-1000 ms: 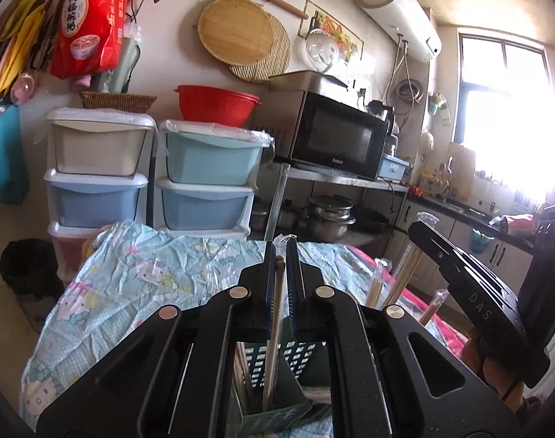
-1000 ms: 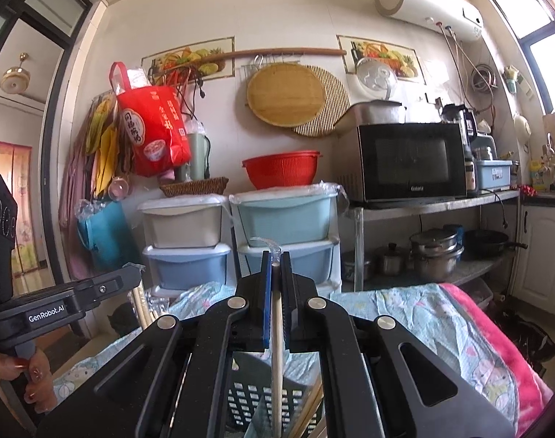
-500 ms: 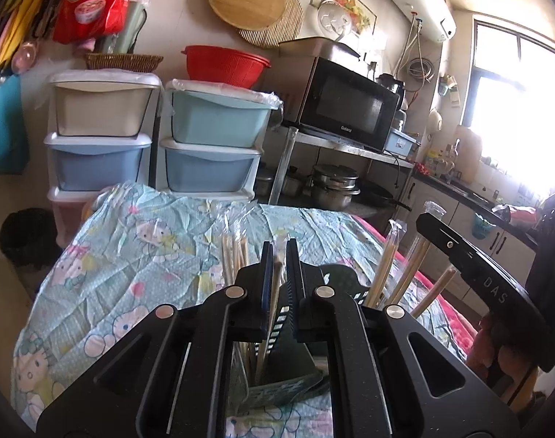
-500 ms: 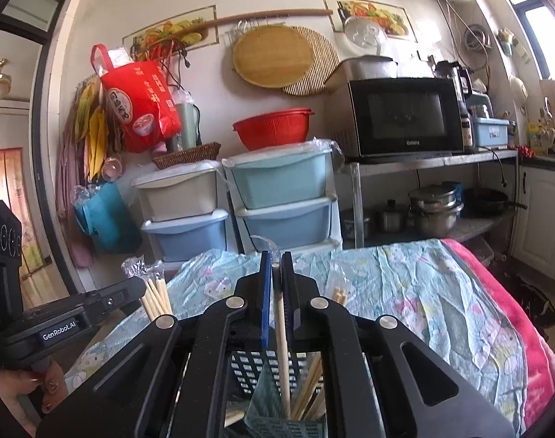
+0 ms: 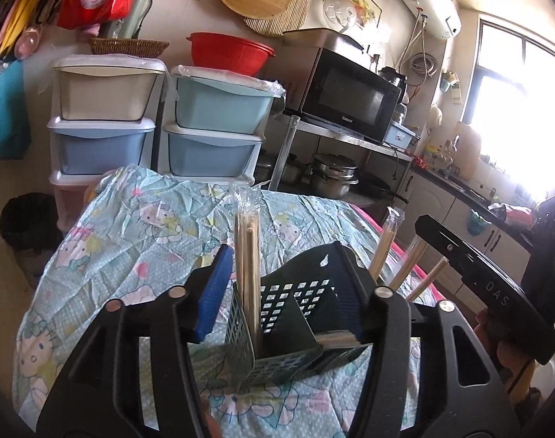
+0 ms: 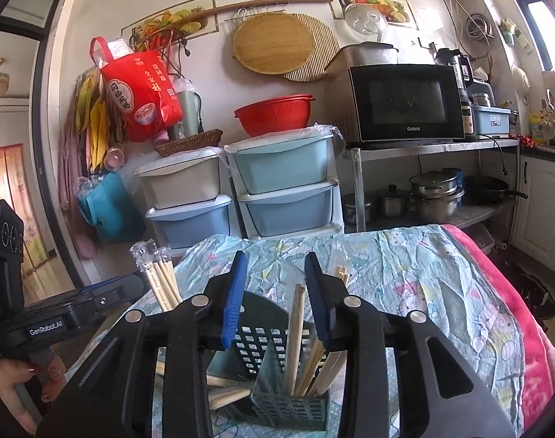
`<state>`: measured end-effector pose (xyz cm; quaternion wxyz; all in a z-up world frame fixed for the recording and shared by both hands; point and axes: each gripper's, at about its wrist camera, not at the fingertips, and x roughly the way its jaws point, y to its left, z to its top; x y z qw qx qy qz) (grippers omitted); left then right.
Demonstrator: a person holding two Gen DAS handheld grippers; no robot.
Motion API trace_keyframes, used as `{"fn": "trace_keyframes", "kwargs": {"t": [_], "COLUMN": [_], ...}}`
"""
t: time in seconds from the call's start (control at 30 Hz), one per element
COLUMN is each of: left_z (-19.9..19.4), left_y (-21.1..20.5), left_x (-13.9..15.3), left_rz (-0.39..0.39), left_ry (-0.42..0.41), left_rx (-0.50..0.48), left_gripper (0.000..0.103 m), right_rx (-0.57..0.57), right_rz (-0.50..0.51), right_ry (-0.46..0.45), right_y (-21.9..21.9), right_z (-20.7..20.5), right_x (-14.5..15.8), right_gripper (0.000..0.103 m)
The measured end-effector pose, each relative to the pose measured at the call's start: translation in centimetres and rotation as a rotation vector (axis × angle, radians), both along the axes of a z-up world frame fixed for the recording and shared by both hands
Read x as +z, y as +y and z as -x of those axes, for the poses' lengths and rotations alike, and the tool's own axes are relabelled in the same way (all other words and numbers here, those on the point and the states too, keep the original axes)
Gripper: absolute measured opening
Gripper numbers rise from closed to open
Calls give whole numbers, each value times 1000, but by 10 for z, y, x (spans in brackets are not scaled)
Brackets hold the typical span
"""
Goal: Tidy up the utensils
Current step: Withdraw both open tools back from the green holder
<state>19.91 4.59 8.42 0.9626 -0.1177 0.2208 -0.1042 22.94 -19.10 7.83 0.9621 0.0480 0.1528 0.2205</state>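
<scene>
A dark green slotted utensil holder stands on the Hello Kitty cloth, also shown in the right wrist view. My left gripper is open just above it, with wrapped chopsticks standing free in the holder's left compartment between the jaws. My right gripper is open over the holder, with a bare chopstick standing in its right compartment among several others. More chopsticks lean out on the holder's right side. The other gripper shows at each view's edge.
The table under the blue cartoon cloth has a pink blanket edge on its right. Stacked plastic drawers, a microwave on a metal shelf and pots stand behind the table.
Both grippers tilted down toward the holder, then opened. The chopsticks each one held now stand loose in the holder.
</scene>
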Motion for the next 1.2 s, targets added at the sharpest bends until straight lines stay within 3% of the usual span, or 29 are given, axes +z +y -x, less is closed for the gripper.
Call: {"fn": "trace_keyframes", "kwargs": {"t": [0.2, 0.5, 1.2], "left_z": [9, 25, 64], "left_y": [-1, 1, 3], "left_x": [4, 6, 5], "left_rz": [-6, -21, -15], "left_ry": [-6, -2, -12], "left_rx": [4, 14, 37], "left_gripper": [69, 91, 92], "right_rx": [-6, 9, 10], "right_rz": [-11, -26, 11], "right_ry": [11, 1, -3], "right_y": [-7, -18, -34], "right_z": [6, 22, 74], "right_x": [2, 8, 5], "right_gripper": [43, 72, 91]}}
